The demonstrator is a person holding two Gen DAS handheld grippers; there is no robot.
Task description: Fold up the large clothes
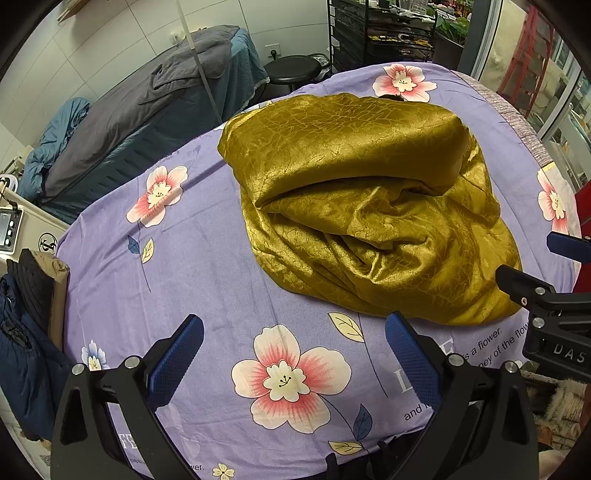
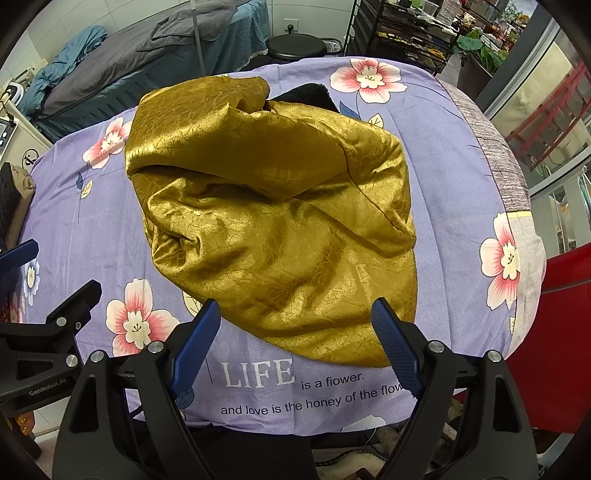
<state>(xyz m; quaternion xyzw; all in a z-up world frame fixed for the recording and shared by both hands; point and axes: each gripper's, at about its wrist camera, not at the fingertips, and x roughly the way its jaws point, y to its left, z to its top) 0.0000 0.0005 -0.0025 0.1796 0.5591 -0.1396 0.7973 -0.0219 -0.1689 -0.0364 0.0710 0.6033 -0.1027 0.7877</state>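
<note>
A crumpled, shiny gold garment (image 1: 351, 192) (image 2: 273, 206) lies bunched in a heap on a table under a purple flowered sheet (image 1: 207, 258) (image 2: 454, 206). A bit of black furry fabric (image 2: 306, 94) pokes out from under its far side. In the left wrist view, my left gripper (image 1: 294, 320) stands open over bare sheet, just short of the garment's near edge. My right gripper (image 2: 295, 305) is open too, its blue pads (image 2: 391, 339) hovering over the garment's near hem without pinching it. Each gripper also shows at the side of the other's view: the right gripper (image 1: 528, 256) and the left gripper (image 2: 62, 266).
A bed with grey and blue covers (image 1: 129, 122) stands beyond the table on the left, with a black stool (image 1: 291, 70) and a black wire rack (image 1: 388, 33) behind. Dark blue clothes (image 1: 22, 350) and a cardboard box sit off the left edge. A red object (image 2: 554, 295) is at the right.
</note>
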